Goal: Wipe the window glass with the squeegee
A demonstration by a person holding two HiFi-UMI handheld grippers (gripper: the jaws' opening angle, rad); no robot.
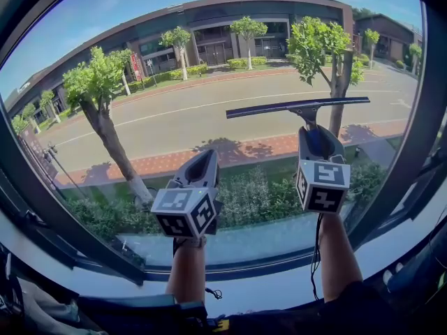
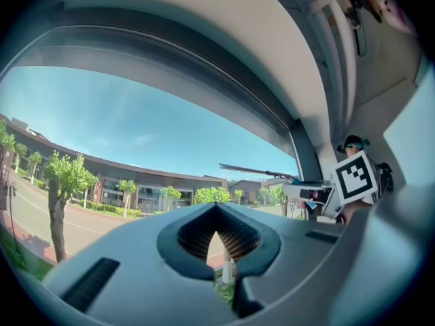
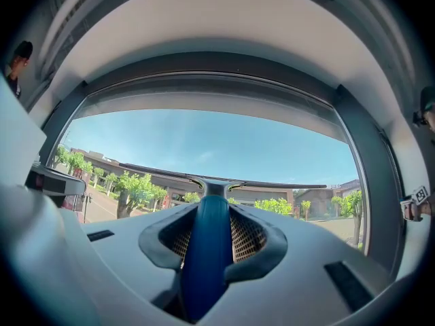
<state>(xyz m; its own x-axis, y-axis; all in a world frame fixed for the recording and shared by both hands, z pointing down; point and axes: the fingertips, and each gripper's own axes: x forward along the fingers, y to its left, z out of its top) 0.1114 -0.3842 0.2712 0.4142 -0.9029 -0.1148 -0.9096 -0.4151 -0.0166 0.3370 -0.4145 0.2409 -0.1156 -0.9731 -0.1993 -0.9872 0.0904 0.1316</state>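
The squeegee has a long black blade and a blue handle. Its blade lies level against the window glass, right of the pane's middle. My right gripper is shut on the blue handle, and the blade spans the view above the jaws. My left gripper hangs lower and to the left, close to the glass. Its jaws are shut with nothing between them. From the left gripper view the squeegee and the right gripper's marker cube show at the right.
A dark window frame curves round the pane, with a pale sill below it. Outside are trees, a road and a long building. A person's forearms reach up from the bottom edge.
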